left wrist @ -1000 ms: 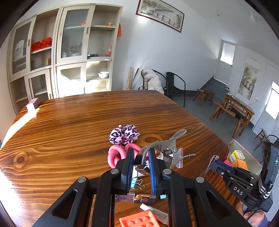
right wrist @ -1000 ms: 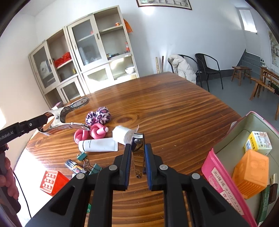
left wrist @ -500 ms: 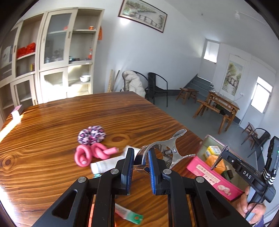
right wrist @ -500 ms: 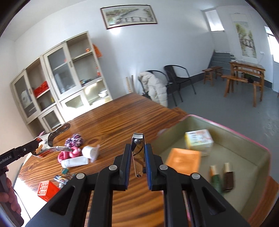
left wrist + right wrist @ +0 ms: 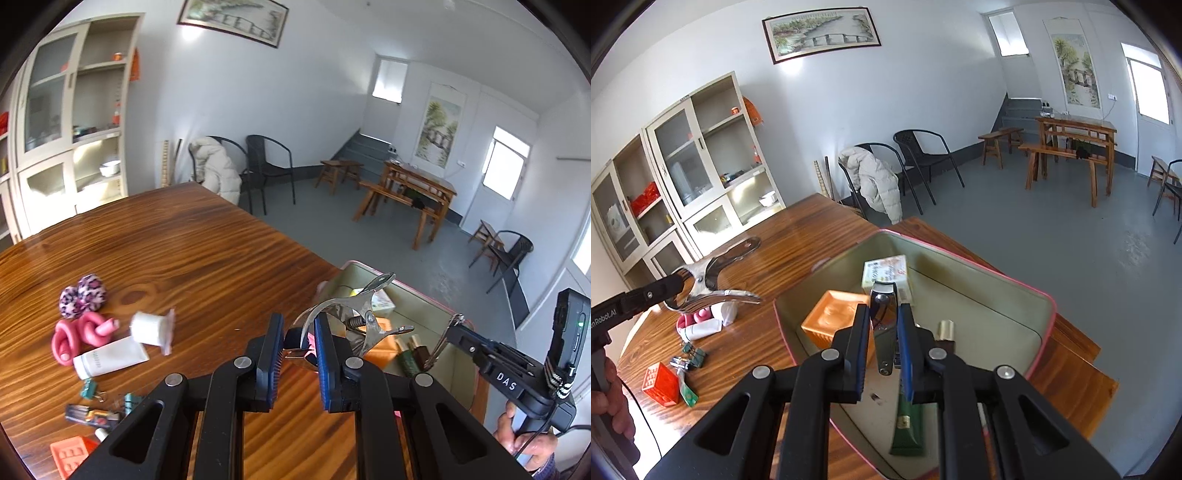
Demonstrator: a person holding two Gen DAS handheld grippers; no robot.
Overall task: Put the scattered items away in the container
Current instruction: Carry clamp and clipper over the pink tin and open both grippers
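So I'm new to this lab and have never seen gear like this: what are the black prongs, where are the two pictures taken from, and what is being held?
There is no robot. A person holds a hand-held tool in each hand, and a wide-angle camera on each looks along its two black fingers.

The left-hand camera shows the left tool shut on a big metal spring clamp. The right tool is at the right of that picture, with the person's hand below it.

The right-hand camera shows the right tool shut on a nail clipper, above a pink-rimmed tin that already holds an orange block, a small box and a green tube.

On the wooden table lie a white tube, a pink foam curler, a spotted hair tie, binder clips and an orange brick.
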